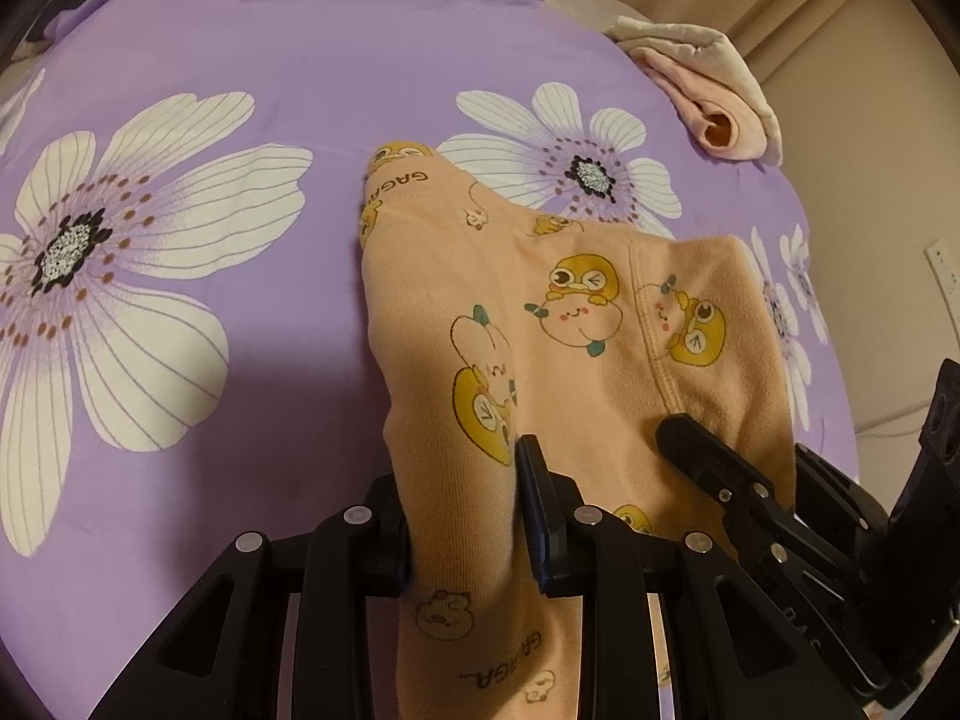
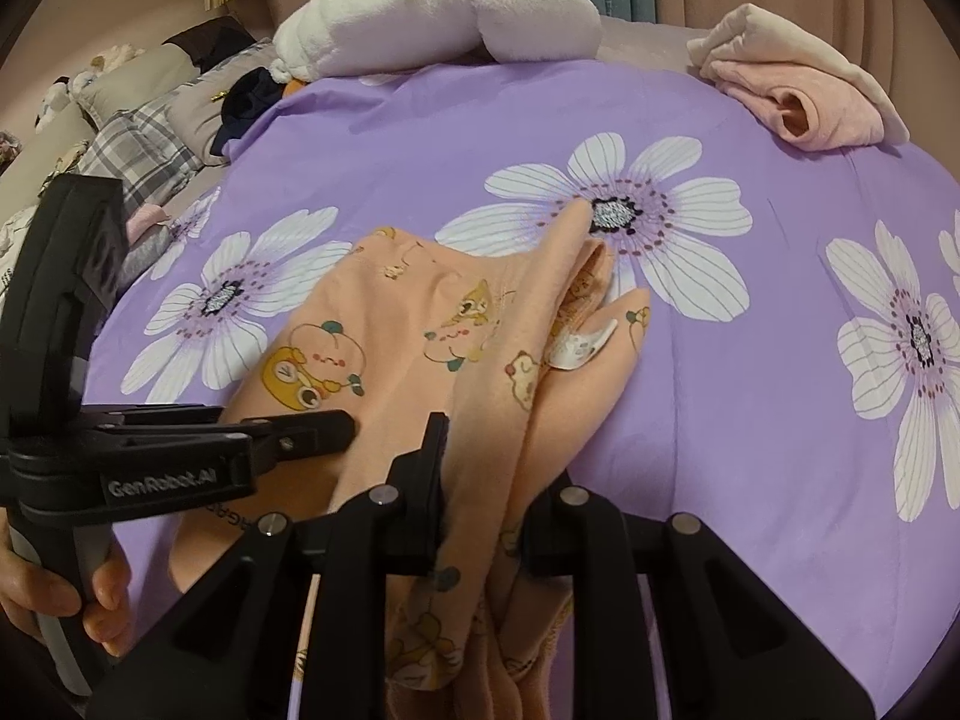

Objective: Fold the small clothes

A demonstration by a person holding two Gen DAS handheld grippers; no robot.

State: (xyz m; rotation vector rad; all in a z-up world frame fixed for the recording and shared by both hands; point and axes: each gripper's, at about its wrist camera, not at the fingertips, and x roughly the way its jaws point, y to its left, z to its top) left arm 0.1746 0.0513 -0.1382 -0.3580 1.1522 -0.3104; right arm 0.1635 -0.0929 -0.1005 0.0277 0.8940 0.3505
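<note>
Gripping the near end of a small peach garment [image 1: 540, 324] printed with cartoon chicks, both hand-held grippers work side by side on a bed covered by a purple sheet [image 1: 240, 48] with large white flowers. The left gripper [image 1: 462, 492] has its fingers closed on a bunched fold of the fabric. The right gripper [image 2: 480, 468] also pinches a gathered strip of the cloth, just beside the left one. The garment's long axis runs straight away from both grippers, its far end lying flat on the sheet, with a white label [image 2: 579, 348] turned up. A folded pink garment [image 2: 798, 96] sits well apart at the far edge, near a white plush toy [image 2: 444, 6].
</note>
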